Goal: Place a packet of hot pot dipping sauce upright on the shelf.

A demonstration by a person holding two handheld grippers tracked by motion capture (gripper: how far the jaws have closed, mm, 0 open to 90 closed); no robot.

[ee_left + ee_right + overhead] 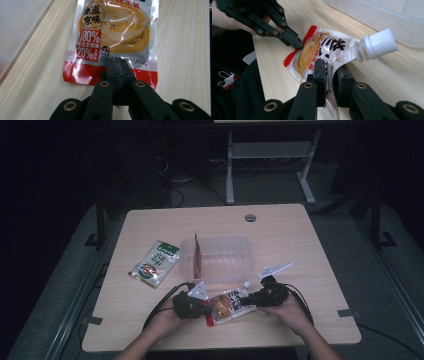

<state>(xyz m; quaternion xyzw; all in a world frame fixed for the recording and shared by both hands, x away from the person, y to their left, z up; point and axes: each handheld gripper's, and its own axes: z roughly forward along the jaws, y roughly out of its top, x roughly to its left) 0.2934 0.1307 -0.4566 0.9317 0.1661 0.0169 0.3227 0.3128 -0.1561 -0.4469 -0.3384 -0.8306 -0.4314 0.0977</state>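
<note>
The left tongs [117, 72] are closed tight on the bottom red edge of a sauce pouch [227, 306], the jaws pinching the plastic seam. The right tongs [329, 75] grip the same pouch at its other end, near the white screw cap [378, 43]; a fold of clear plastic is caught between the jaws, which stand slightly apart around it and press on it. The left tongs also appear in the right gripper view [298, 45], biting the far red edge of the pouch.

The pouch lies near the front edge of the surface [320, 250], stretched between the two tongs, with an orange and red label showing swirled sauce and white printed characters. A hand [290, 312] holds the right tongs.

Just behind the pouch stands a clear plastic tub [220, 257] with a red packet upright against its left inner wall. To the left of the tub, well apart from the pouch, a green and white packet [156, 262] lies flat.
</note>
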